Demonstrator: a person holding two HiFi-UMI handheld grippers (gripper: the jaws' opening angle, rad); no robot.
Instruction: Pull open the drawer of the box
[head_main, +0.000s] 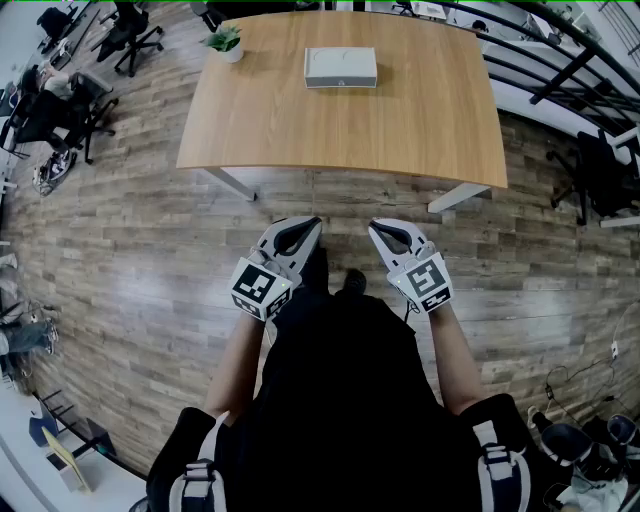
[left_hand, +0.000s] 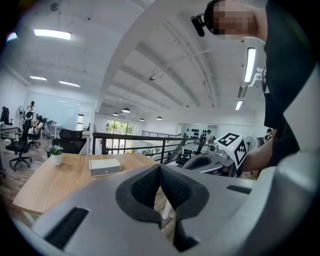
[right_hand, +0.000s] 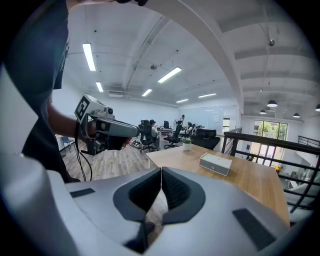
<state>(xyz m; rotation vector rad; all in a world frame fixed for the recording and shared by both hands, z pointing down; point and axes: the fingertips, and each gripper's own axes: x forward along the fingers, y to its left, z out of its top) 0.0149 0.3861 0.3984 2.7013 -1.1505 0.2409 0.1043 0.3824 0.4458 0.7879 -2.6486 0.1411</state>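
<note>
Left tool (head_main: 312, 225) and right tool (head_main: 376, 228) both pressed together — box (head_main: 341, 67), potted plant (head_main: 226, 42) on table (head_main: 300, 130) well ahead.

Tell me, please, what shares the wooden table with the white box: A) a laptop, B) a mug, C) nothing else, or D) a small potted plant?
D: a small potted plant stands at the far left corner of the table, apart from the white box.
</note>
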